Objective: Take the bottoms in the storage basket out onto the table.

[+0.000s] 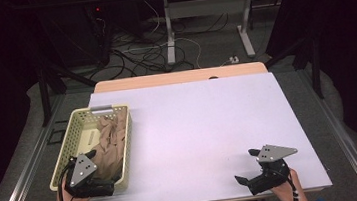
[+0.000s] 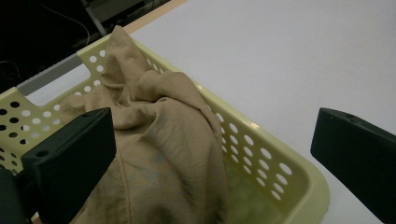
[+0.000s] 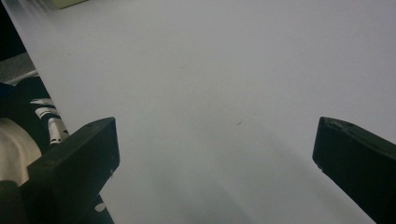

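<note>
Worktop [image 1: 209,127] comes first, a wide white sheet laid over a wooden top, with dark floor and loose cables behind its far edge. Next in size is the pale yellow perforated basket [image 1: 66,147], standing at the worktop's left edge with its long side running away from the person. Inside it lies the tan cloth [image 1: 110,140], crumpled and heaped along the basket's right wall, one fold rising toward the far rim. The left gripper [image 1: 94,165] hovers over the near end of the basket, directly above the near part of the cloth; in the left gripper view the cloth [image 2: 159,140] sits just ahead of and between the two black jaws, which stand wide apart and hold nothing, one above the cloth and one out past the basket's right wall [image 2: 261,154]. The right gripper [image 1: 246,166] rests low near the worktop's front right corner, well apart from basket and cloth, its jaws likewise spread wide over bare white surface.
</note>
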Available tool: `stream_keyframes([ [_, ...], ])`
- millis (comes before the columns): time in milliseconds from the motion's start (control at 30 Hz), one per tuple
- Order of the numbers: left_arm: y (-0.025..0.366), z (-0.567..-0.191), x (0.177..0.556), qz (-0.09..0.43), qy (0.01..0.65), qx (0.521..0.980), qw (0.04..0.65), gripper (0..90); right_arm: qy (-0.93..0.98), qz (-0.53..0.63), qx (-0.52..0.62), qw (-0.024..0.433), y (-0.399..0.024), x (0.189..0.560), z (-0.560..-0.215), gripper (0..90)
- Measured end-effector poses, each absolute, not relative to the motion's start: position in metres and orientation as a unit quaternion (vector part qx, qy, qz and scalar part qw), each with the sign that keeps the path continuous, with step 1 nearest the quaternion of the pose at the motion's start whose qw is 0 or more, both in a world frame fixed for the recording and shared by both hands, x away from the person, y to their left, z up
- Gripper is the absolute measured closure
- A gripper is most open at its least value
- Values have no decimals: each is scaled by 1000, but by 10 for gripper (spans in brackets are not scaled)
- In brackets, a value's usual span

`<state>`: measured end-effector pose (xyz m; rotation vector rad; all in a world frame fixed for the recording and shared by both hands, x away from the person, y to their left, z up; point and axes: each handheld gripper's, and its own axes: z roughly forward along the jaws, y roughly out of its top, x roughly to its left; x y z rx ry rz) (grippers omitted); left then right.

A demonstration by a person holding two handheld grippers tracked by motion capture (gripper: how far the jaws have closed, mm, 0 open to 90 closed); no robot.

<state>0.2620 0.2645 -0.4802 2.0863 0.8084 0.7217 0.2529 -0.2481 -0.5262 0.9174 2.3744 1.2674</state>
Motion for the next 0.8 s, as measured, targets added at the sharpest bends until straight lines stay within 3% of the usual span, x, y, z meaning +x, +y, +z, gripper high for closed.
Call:
stream_keyframes([
  [800,282,-461,298,269,328,825,374,2,827,443,316,143,-248,254,-527,2],
])
